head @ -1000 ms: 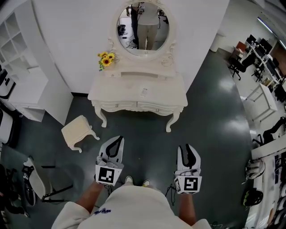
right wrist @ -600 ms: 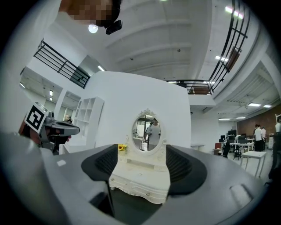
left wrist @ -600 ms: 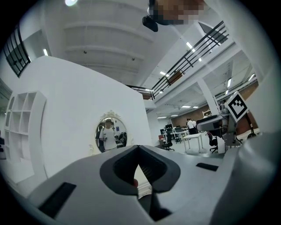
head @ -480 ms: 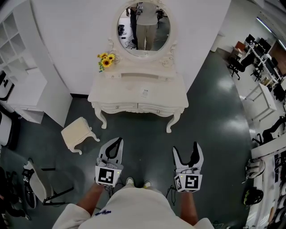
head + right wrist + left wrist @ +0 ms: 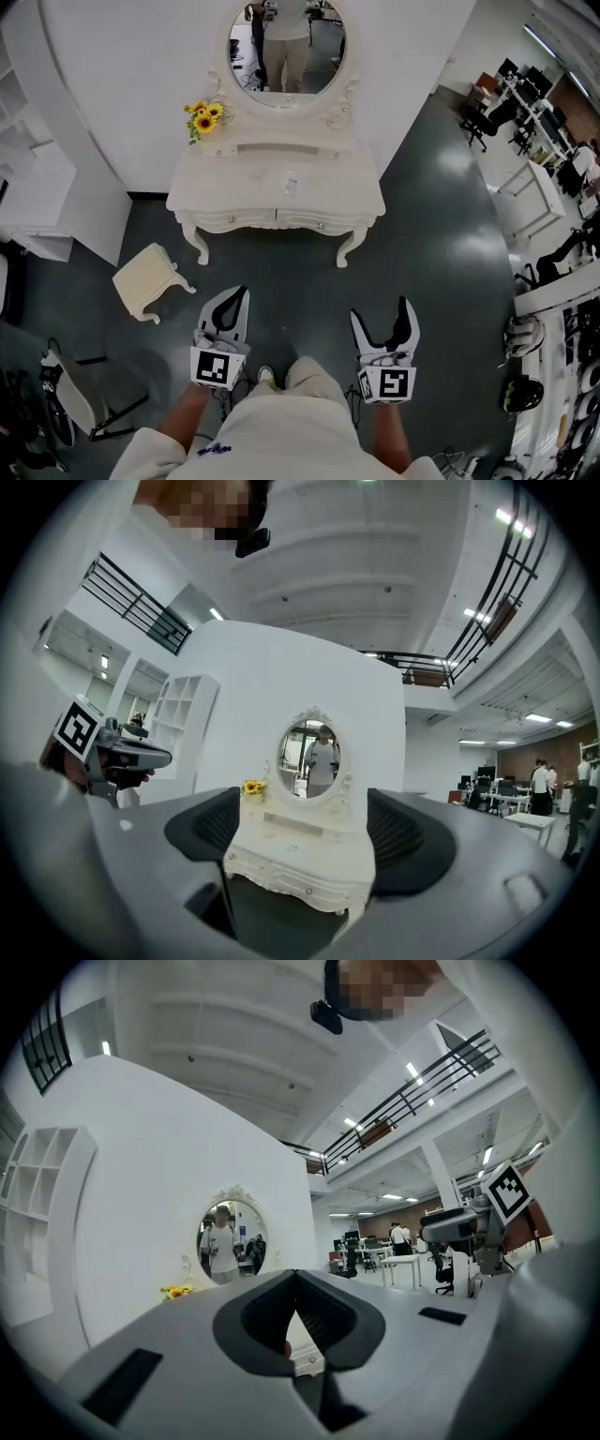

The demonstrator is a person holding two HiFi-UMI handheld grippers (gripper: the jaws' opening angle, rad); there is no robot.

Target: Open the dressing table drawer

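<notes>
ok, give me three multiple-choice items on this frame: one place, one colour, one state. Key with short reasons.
1. In the head view, on which side of the mirror do the sunflowers sit on the dressing table?
A. left
B. right
C. straight in front

2. The stool is:
A. black
B. cream
C. red

3. The right gripper is:
A. shut, empty
B. open, empty
C. shut on a drawer knob

Key:
1 A, the blooms stand by the mirror's left edge.
2 B, it matches the table.
3 B, its jaws have just been opening, stand wide apart and have nothing between them.
</notes>
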